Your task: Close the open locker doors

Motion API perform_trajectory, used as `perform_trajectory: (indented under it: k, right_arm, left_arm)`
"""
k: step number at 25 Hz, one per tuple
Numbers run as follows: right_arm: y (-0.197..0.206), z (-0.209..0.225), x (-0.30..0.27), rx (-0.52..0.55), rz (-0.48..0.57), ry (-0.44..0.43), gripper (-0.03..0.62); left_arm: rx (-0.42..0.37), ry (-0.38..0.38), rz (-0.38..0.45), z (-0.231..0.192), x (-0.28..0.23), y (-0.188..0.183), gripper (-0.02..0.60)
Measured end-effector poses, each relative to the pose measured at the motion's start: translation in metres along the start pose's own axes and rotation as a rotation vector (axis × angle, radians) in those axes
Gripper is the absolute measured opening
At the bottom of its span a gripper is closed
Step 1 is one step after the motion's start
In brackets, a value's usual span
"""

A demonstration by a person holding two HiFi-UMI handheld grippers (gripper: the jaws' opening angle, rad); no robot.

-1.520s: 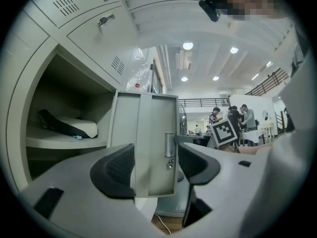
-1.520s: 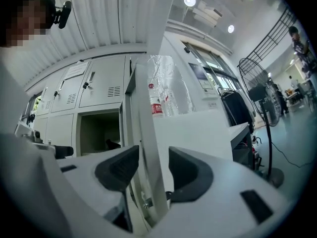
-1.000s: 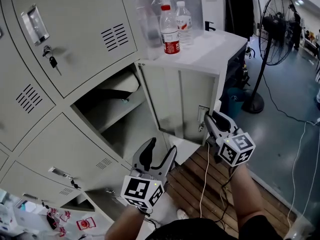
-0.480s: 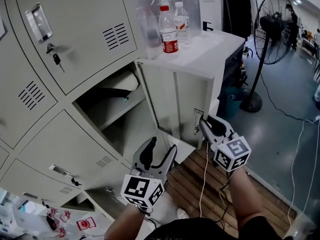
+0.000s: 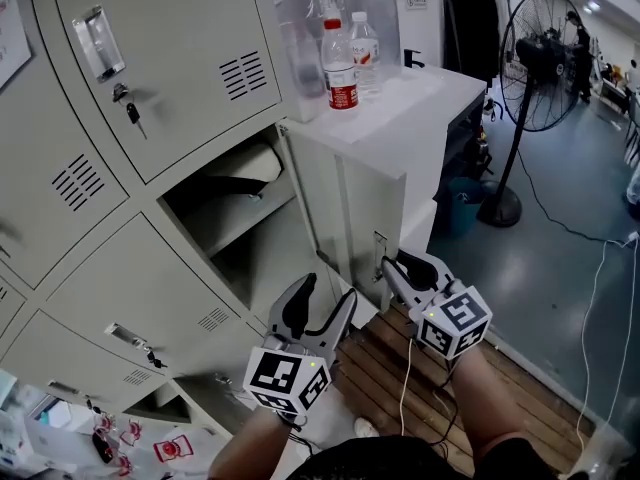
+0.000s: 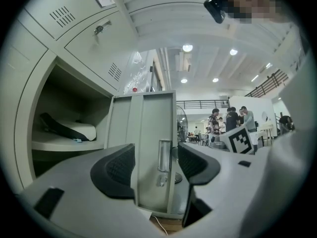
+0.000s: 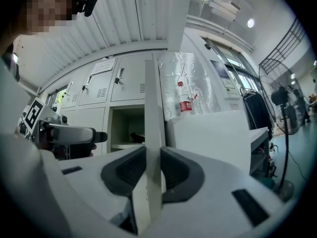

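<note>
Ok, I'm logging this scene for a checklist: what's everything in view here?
lockers: one bank, grey, left
door: one open, grey, centre
key: one, dark, in upper locker's lock
bottles: two, clear, on table
table: one, white, beside lockers
fan: one, black, right on floor
pallet: one, wooden, floor below door
left gripper: one, grey, open, empty, facing door
right gripper: one, grey, clamped on door edge, jaws just been closing

The head view looks steeply down from above at the lockers and the open locker door. The left gripper view faces the door's inner side, level and low, from nearby. The right gripper view sits at its free edge. All three share the door and the open compartment.
</note>
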State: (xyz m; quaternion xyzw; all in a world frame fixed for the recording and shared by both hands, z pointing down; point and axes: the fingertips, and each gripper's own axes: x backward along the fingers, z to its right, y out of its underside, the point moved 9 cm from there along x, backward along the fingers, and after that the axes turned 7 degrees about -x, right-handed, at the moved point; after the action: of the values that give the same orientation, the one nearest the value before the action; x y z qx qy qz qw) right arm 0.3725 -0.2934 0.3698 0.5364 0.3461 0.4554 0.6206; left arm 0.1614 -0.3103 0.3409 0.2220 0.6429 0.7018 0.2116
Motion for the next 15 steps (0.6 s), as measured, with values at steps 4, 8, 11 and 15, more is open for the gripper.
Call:
perform_trajectory:
  k: [4, 8, 11, 15]
  right_arm:
    - [0.003, -0.018, -0.001, 0.015, -0.018, -0.051, 0.094]
    - [0.004, -0.032, -0.002, 0.021, -0.026, -0.079, 0.097]
    - [0.005, -0.042, -0.005, 0.035, -0.03, -0.105, 0.097]
    - [0.008, -0.057, -0.011, 0.061, -0.043, -0.155, 0.102]
  left_arm:
    - [-0.002, 0.006, 0.004, 0.001, 0.006, -0.003, 0.264]
    - [-0.008, 0.012, 0.011, 0.002, 0.012, -0.008, 0.264]
    - [-0.011, 0.008, 0.014, -0.001, 0.017, -0.01, 0.264]
    - [-0.01, -0.002, 0.016, -0.006, 0.021, -0.011, 0.264]
